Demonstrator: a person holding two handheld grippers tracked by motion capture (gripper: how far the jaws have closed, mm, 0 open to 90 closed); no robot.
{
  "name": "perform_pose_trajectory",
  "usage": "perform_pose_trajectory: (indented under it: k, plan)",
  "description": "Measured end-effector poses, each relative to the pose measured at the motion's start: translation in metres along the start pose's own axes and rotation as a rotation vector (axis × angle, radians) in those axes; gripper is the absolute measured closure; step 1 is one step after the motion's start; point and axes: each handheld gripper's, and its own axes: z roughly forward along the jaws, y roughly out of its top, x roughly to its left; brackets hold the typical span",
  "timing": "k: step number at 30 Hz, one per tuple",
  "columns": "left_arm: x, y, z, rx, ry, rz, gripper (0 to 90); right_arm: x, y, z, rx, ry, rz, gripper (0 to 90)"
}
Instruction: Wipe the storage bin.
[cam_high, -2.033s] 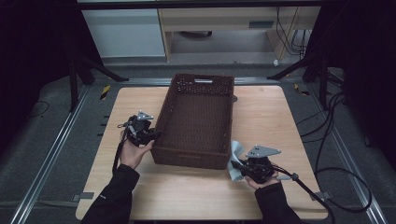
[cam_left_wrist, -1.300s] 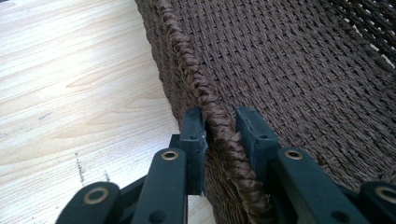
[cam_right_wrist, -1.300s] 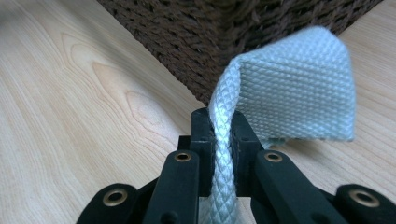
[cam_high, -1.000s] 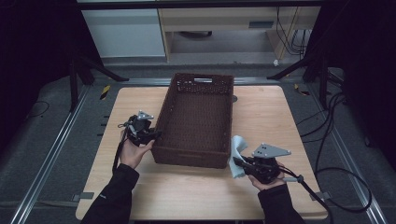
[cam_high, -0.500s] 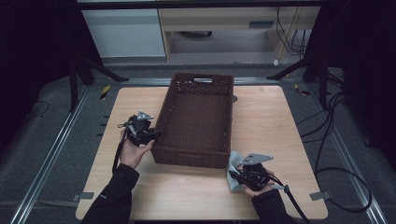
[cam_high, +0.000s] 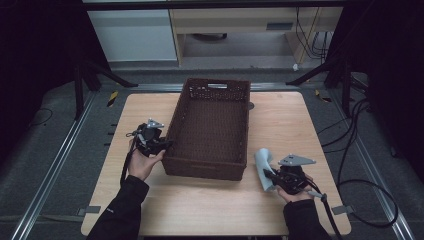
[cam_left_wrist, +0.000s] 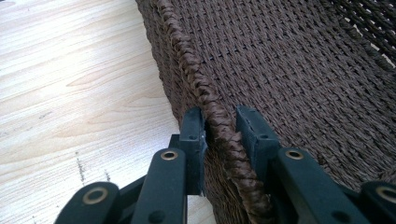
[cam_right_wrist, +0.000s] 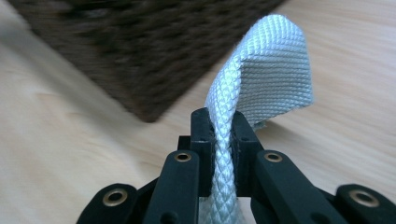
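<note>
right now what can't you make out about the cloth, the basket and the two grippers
- Pale cloth: its lower end is cut off by the bottom edge in the right gripper view, behind the right gripper.
- Basket: blurred in that view.
- Left gripper astride the basket rim: whether its pads press it is unclear.

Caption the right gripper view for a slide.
Right gripper clamped on a pale woven strap that arches over the wooden table, with the dark wicker basket behind.
</note>
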Motion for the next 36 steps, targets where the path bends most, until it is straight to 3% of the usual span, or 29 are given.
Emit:
perform_pose_trajectory:
  k: [11, 15, 28, 32, 36]
  plan:
    - [0.000, -0.001, 0.000, -0.006, -0.001, -0.006, 72.2, -0.054, -0.012, -0.022, -0.006, -0.135, 0.066, 83.6]
    - [0.000, -0.001, 0.000, -0.003, 0.000, -0.004, 72.2, -0.069, -0.019, -0.027, 0.006, -0.153, 0.094, 83.5]
    - [0.000, -0.001, 0.000, 0.004, 0.005, 0.004, 72.0, -0.080, -0.033, -0.017, 0.067, -0.180, 0.109, 77.5]
    - [0.000, 0.000, 0.000, 0.005, 0.003, 0.003, 71.9, -0.080, -0.033, -0.017, 0.063, -0.202, 0.107, 66.1]
    - [0.000, 0.000, 0.000, 0.006, 0.000, -0.001, 71.9, -0.080, -0.031, -0.019, 0.023, -0.241, 0.102, 56.0]
